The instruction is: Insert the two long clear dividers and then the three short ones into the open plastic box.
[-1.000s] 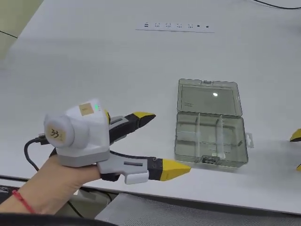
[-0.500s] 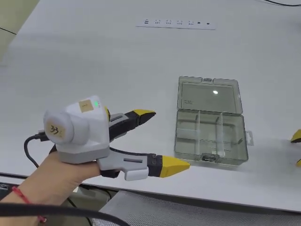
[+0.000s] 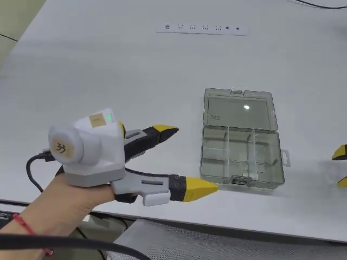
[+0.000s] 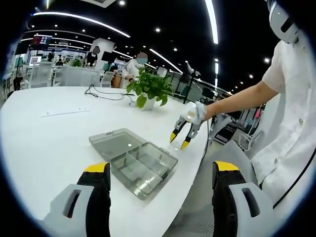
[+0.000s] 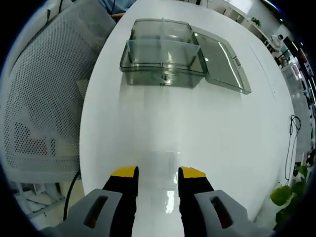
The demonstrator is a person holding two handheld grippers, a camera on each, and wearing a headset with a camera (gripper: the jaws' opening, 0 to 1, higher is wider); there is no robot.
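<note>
The clear plastic box [image 3: 241, 157] sits near the table's front edge with its lid [image 3: 241, 111] laid open behind it. Clear dividers stand inside it, forming several compartments. My left gripper [image 3: 184, 158] hovers to the left of the box, open and holding nothing. The left gripper view shows the box [image 4: 133, 160] ahead between the left gripper's [image 4: 160, 168] jaws. My right gripper [image 3: 341, 167] is at the right edge of the head view, open, and its own view looks at the box [image 5: 163, 61]. A faint clear patch [image 5: 167, 190] lies on the table between the right gripper's [image 5: 158, 173] jaws.
The white table [image 3: 108, 65] carries a power strip [image 3: 200, 27] at the back. A perforated grey chair [image 5: 44, 98] stands beyond the front edge. A potted plant [image 4: 148, 89] and a cable are at the far side. A person's arm holds the right gripper [image 4: 181, 133].
</note>
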